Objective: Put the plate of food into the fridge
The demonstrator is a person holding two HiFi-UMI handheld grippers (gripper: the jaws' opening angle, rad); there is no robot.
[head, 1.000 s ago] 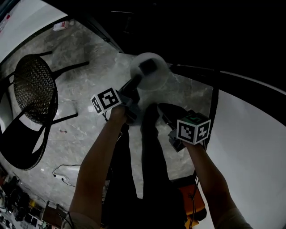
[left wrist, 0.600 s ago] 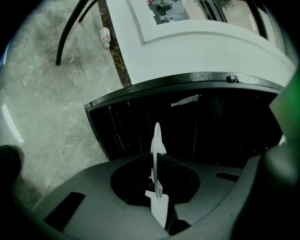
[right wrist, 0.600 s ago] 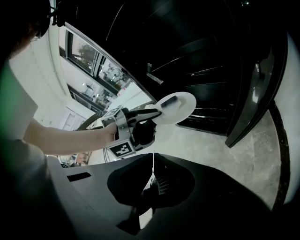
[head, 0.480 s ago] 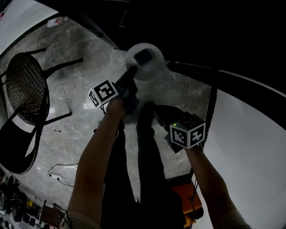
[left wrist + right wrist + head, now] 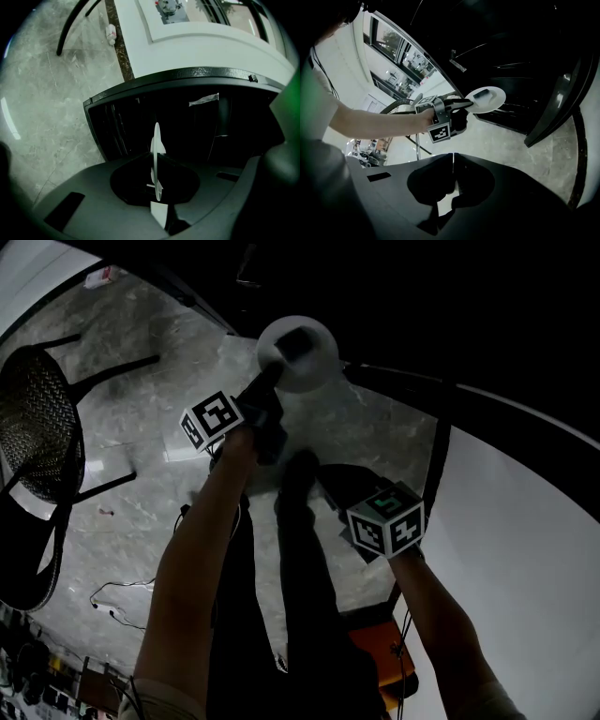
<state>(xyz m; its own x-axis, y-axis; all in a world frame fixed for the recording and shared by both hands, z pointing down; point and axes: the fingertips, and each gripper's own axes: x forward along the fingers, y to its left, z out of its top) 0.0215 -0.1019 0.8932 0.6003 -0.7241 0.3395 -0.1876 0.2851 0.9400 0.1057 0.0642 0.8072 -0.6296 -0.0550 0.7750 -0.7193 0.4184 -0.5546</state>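
A white plate (image 5: 298,354) carries a dark piece of food (image 5: 298,341). My left gripper (image 5: 270,382) is shut on the plate's near rim and holds it out over the marble floor, at the edge of the dark fridge opening (image 5: 394,306). In the left gripper view the plate (image 5: 156,145) shows edge-on between the jaws, and the black fridge interior (image 5: 187,117) is just ahead. My right gripper (image 5: 453,161) is shut with nothing in it. It hangs lower and to the right, and its marker cube (image 5: 386,521) faces up. From there I see the plate (image 5: 486,99) and the left gripper (image 5: 461,110).
A black mesh chair (image 5: 33,427) stands on the marble floor at the left. A thin cable (image 5: 122,596) lies on the floor near my feet. The black fridge door (image 5: 555,103) stands open on the right. A white surface (image 5: 525,521) fills the right side.
The left gripper has carried the plate up and a little left, closer to the dark fridge. The right gripper has drifted slightly left. Both stay shut.
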